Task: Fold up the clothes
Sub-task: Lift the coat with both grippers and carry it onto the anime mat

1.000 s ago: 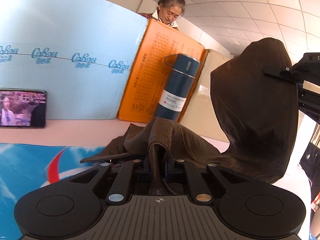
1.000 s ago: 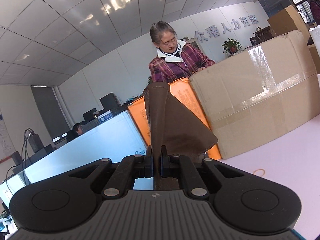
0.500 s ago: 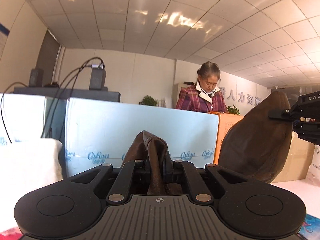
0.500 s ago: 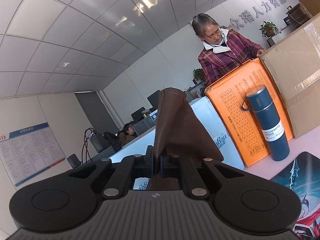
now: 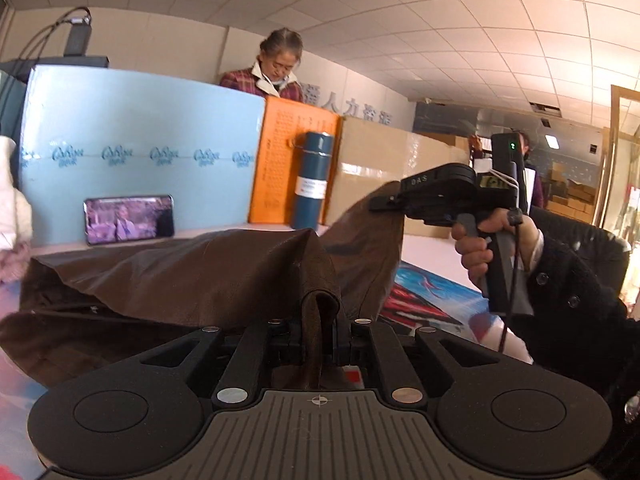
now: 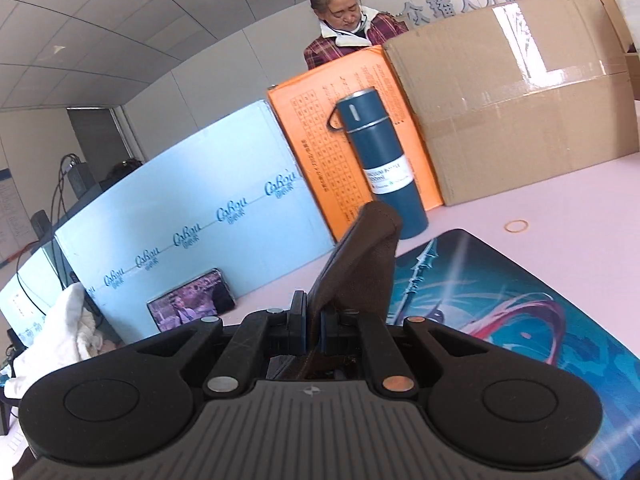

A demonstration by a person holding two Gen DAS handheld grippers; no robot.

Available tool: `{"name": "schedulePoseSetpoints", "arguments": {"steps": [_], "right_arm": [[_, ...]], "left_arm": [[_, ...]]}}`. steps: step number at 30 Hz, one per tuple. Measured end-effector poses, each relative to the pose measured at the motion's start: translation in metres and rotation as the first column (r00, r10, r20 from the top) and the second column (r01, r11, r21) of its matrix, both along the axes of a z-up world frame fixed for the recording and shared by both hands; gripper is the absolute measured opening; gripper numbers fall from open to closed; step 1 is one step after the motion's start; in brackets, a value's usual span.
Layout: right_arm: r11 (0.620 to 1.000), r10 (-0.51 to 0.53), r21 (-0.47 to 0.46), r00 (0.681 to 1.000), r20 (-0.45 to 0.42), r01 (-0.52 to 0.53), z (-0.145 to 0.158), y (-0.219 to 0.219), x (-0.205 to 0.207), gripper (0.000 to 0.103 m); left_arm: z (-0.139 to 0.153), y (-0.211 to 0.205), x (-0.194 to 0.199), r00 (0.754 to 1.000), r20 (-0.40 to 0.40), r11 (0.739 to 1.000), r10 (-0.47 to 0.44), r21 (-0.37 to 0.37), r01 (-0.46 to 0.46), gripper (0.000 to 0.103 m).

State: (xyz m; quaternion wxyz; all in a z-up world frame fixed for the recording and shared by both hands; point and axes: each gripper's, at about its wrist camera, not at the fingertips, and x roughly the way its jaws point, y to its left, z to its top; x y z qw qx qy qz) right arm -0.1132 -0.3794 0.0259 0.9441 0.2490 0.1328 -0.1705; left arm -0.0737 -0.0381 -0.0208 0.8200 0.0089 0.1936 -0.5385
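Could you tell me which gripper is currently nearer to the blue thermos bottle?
Right. In the left wrist view, the right gripper holds its brown garment corner up close beside the thermos bottle, while the left gripper pinches cloth lower, farther back from it.

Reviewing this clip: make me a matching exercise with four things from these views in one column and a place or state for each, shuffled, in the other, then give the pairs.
Things:
1. brown garment
2. teal flask
3. phone
4. rubber band

Places or states:
A. lying flat on the pink tabletop, right of the mat
B. propped against the light blue board, screen lit
C. pinched in the jaws of both grippers
D. standing upright before the orange box

Pairs: 1-C, 2-D, 3-B, 4-A
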Motion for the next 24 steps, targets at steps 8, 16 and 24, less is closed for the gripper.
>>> {"name": "schedulePoseSetpoints", "arguments": {"steps": [8,16,24], "right_arm": [[0.989,-0.130,0.050,0.983,-0.130,0.137,-0.036,-0.015,-0.039,0.027],[0.974,-0.185,0.109,0.975,-0.123,0.198,-0.046,-0.025,-0.059,0.051],[0.989,-0.147,0.000,0.986,-0.076,0.148,-0.019,-0.024,-0.049,0.075]], "left_arm": [[-0.016,0.005,0.000,0.995,-0.103,1.000,-0.012,-0.027,0.010,0.075],[-0.019,0.020,0.001,0.987,-0.159,0.994,0.017,-0.108,-0.034,0.089],[-0.008,0.053,0.050,0.955,-0.288,0.953,0.070,-0.263,-0.149,0.098]]}}
